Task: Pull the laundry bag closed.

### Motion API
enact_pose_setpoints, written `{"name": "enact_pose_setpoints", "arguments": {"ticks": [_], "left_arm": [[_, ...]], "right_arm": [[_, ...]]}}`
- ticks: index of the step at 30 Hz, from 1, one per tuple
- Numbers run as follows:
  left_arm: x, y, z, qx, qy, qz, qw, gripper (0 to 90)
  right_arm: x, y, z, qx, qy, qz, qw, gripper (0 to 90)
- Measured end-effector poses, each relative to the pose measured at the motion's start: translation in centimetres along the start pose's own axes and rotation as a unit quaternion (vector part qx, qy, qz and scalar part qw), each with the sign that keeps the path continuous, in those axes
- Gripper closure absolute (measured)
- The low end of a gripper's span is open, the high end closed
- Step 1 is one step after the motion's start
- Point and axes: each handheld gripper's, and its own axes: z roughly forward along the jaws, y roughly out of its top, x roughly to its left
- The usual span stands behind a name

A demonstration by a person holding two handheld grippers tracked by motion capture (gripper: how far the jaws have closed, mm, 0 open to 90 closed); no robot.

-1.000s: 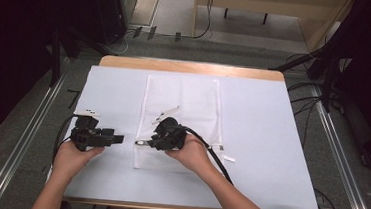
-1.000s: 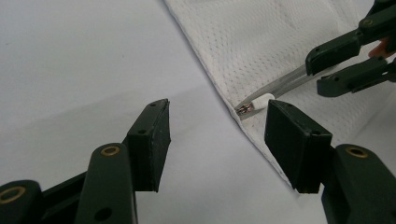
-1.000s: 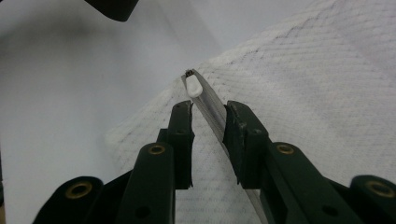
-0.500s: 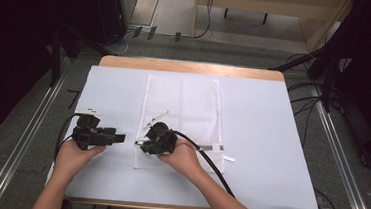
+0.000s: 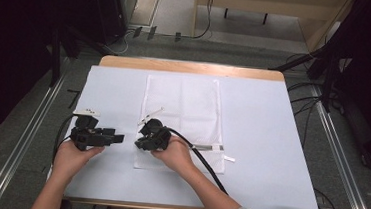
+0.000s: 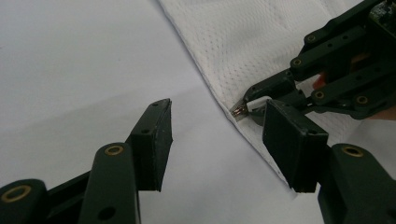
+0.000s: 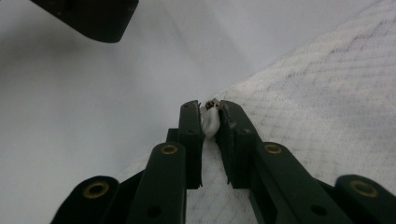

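Observation:
A white mesh bag point(image 5: 183, 109) lies flat on the table's pale sheet point(image 5: 271, 141). At its left edge, near the front corner, is a small white zipper pull point(image 7: 210, 122) with a metal tip. My right gripper point(image 7: 208, 108) has just been closing and is now shut on that pull point(image 6: 252, 103), its pads pressing on both sides. In the high view the right gripper point(image 5: 139, 143) points left at the bag's edge. My left gripper point(image 6: 217, 112) stands open just left of it, nothing between its jaws, and rests on the sheet in the high view point(image 5: 118, 138).
Small white strips point(image 5: 151, 116) lie on the bag, and another strip point(image 5: 229, 158) lies by its front right corner. A white label point(image 5: 86, 112) sits beside the left hand. The right gripper's black cable point(image 5: 199, 158) trails back over the bag. The table's far wooden edge point(image 5: 191, 67) shows.
The right hand has moved left and slightly down to the bag's left edge, and its jaws have closed on the zipper pull. The left hand has stayed put.

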Motion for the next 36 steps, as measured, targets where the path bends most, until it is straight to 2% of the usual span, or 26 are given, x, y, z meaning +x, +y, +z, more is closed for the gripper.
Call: {"name": "enact_pose_setpoints", "arguments": {"ticks": [1,6,7,11,14,17,24,30,31,35,36], "left_arm": [[0.0,0.0,0.0,0.000,-0.001,0.001,1.0000,43.8],[-0.2,-0.1,0.4,0.005,-0.001,0.004,1.0000,44.1],[-0.2,-0.2,0.4,0.006,-0.002,0.007,1.0000,44.2],[-0.5,-0.2,0.7,0.008,-0.008,0.011,0.9999,44.8],[-0.7,-0.2,0.9,0.013,-0.013,0.021,0.9996,45.1],[-1.1,-0.2,1.1,0.016,-0.023,0.033,0.9991,45.2],[-2.1,0.1,1.7,0.024,-0.047,0.047,0.9975,47.2],[-3.0,0.3,3.1,0.051,-0.058,0.061,0.9952,50.5],[-3.1,0.4,3.4,0.059,-0.062,0.060,0.9945,57.2],[-3.2,0.5,4.1,0.081,-0.068,0.058,0.9927,63.9],[-3.1,0.5,4.1,0.081,-0.067,0.060,0.9927,64.0]], "right_arm": [[0.0,0.3,0.3,0.006,-0.002,-0.007,1.0000,84.8],[-0.4,0.5,0.3,0.015,0.003,-0.002,0.9999,87.0],[-0.3,0.6,0.0,0.016,0.003,-0.008,0.9998,87.3],[0.0,0.9,-0.7,0.007,-0.001,-0.023,0.9997,87.2],[0.1,1.1,-1.3,0.000,-0.004,-0.029,0.9996,87.3],[0.2,1.3,-1.7,-0.005,-0.002,-0.029,0.9996,87.2],[0.5,1.7,-2.9,-0.016,-0.005,-0.040,0.9990,87.2],[0.5,1.9,-3.7,-0.027,0.005,-0.038,0.9989,87.2],[0.5,1.9,-3.8,-0.027,0.012,-0.044,0.9986,87.2],[0.4,1.8,-4.2,-0.025,0.031,-0.039,0.9985,87.3],[0.4,1.8,-4.4,-0.023,0.039,-0.047,0.9979,87.3]]}}
